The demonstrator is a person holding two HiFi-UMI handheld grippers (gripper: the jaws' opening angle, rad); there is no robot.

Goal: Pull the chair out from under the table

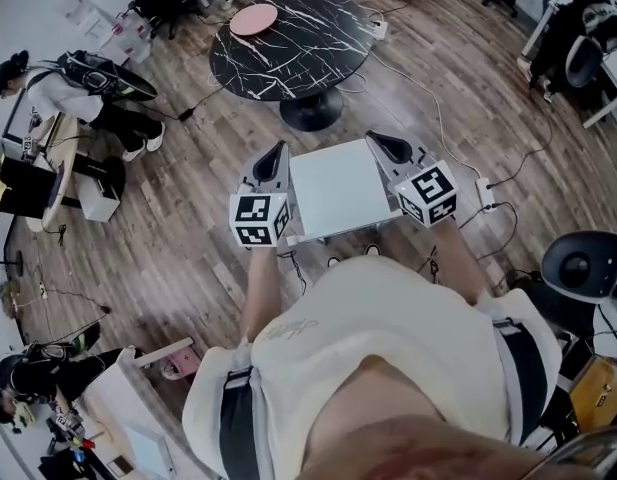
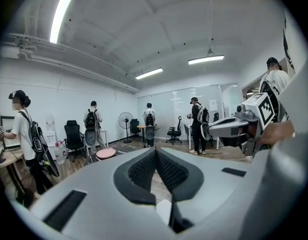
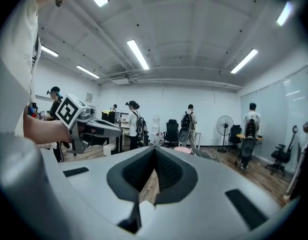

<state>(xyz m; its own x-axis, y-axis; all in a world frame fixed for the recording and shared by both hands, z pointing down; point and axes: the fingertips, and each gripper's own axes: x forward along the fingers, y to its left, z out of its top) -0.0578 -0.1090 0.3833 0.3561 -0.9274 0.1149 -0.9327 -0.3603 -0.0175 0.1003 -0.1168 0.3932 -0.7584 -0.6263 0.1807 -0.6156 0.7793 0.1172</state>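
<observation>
A round black marble table [image 1: 293,43] stands on the wood floor ahead of me. A pink round seat [image 1: 253,18] shows at its far left rim; I cannot tell whether it sits on the table or beside it. The pink seat [image 2: 105,153] also shows low in the left gripper view, and the same seat [image 3: 182,149] in the right gripper view. A small white square tabletop [image 1: 338,188] lies right below my hands. My left gripper [image 1: 279,151] and right gripper [image 1: 376,140] hover level at either side of it, both shut and empty.
Cables and a power strip [image 1: 485,193] lie on the floor at right. A person with a backpack [image 1: 78,88] stands at left by a desk. Several more people, office chairs [image 2: 74,134] and a standing fan [image 3: 224,126] line the far walls.
</observation>
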